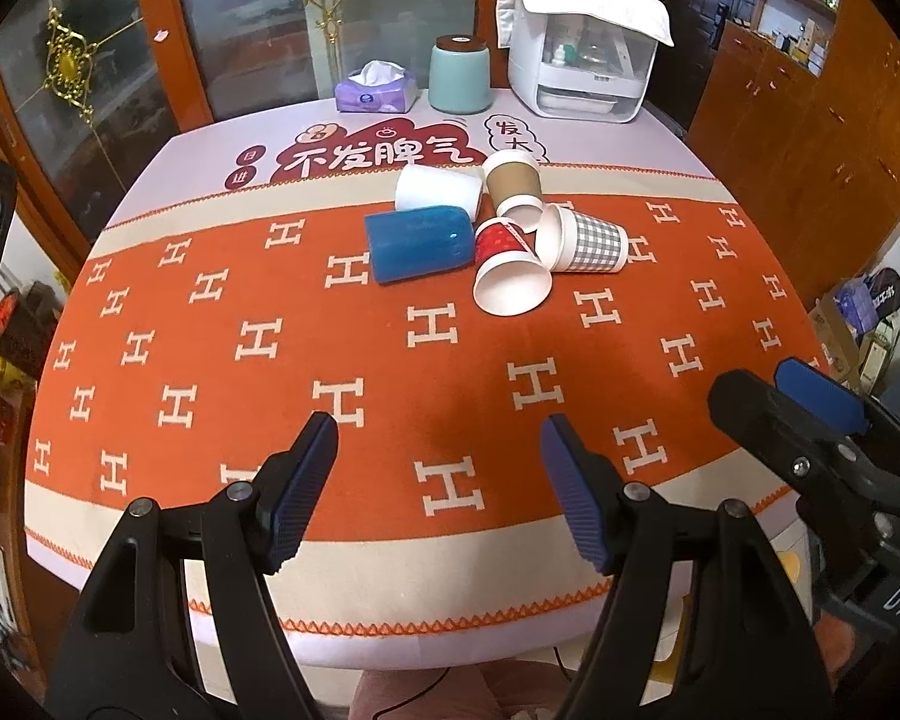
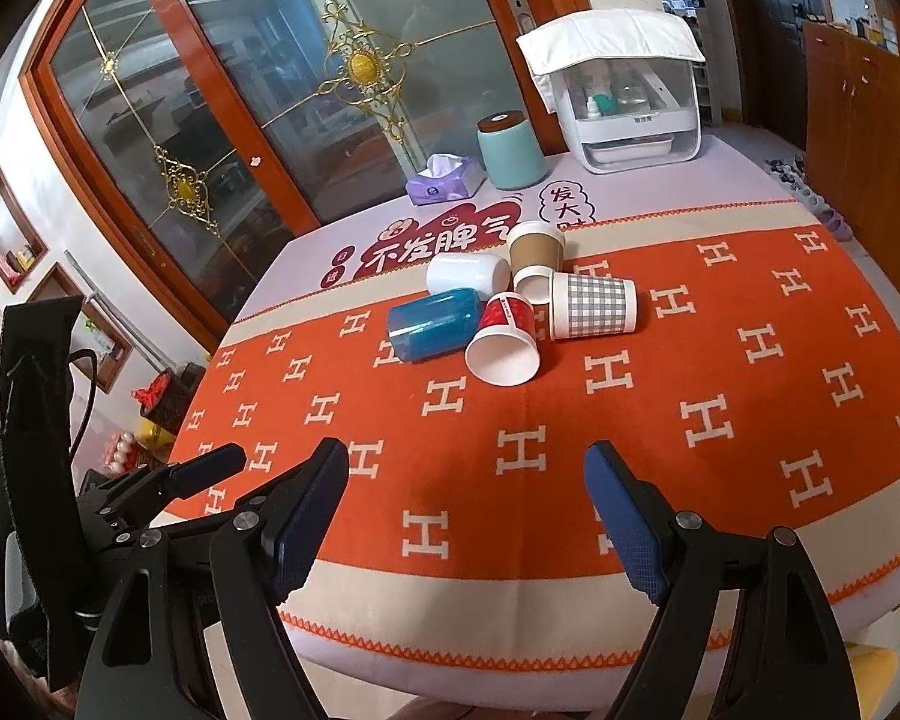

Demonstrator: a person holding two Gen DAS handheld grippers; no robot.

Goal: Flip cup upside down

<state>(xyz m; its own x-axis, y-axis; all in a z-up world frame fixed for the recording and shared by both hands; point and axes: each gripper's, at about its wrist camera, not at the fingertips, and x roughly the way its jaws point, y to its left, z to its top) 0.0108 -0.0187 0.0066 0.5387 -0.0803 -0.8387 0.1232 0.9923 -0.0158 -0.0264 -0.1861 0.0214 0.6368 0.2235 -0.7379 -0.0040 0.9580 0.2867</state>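
Observation:
Several cups lie on their sides in a cluster mid-table: a blue plastic cup (image 1: 417,243) (image 2: 435,324), a white cup (image 1: 438,189) (image 2: 468,273), a brown paper cup (image 1: 513,183) (image 2: 534,252), a red paper cup (image 1: 507,270) (image 2: 504,339) with its mouth facing me, and a grey checked cup (image 1: 582,240) (image 2: 594,305). My left gripper (image 1: 438,450) is open and empty above the near table edge. My right gripper (image 2: 465,480) is open and empty, well short of the cups; it also shows at the left wrist view's right edge (image 1: 810,408).
An orange cloth with white H marks covers the table (image 1: 240,360) (image 2: 720,420). At the far edge stand a purple tissue pack (image 1: 375,90), a teal canister (image 1: 459,75) and a white appliance under a cloth (image 1: 582,54). Glass doors stand behind; wooden cabinets stand right.

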